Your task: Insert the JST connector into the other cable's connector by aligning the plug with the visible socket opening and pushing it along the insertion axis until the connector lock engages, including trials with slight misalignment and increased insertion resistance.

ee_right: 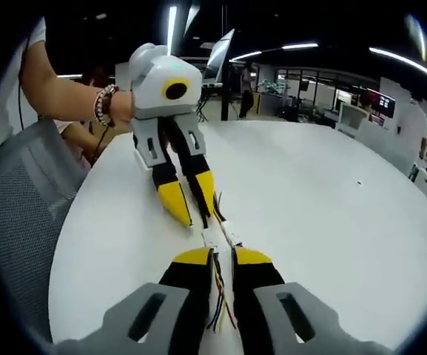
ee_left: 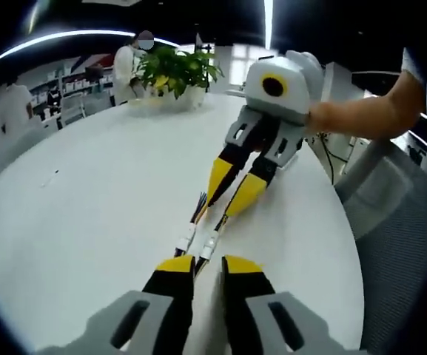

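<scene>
Left gripper view looks across a large round white desk (ee_left: 87, 214) with a leafy green potted plant (ee_left: 172, 70) at its far edge, well beyond the tongs. The right tongs (ee_left: 228, 203), grey with yellow tips, come in from the upper right, and the left tongs (ee_left: 207, 270) rise from the bottom. Each pair is clenched on its own bundle of thin multicoloured wires (ee_right: 219, 299). The two small white JST connectors (ee_left: 198, 242) lie between the two sets of tips, just above the desk, touching or nearly so; I cannot tell whether the lock has caught.

To do this step well, I would judge: hold both housings square, sight the socket opening, then push straight along the wires' line. If resistance rises, back off slightly and realign rather than force it.
</scene>
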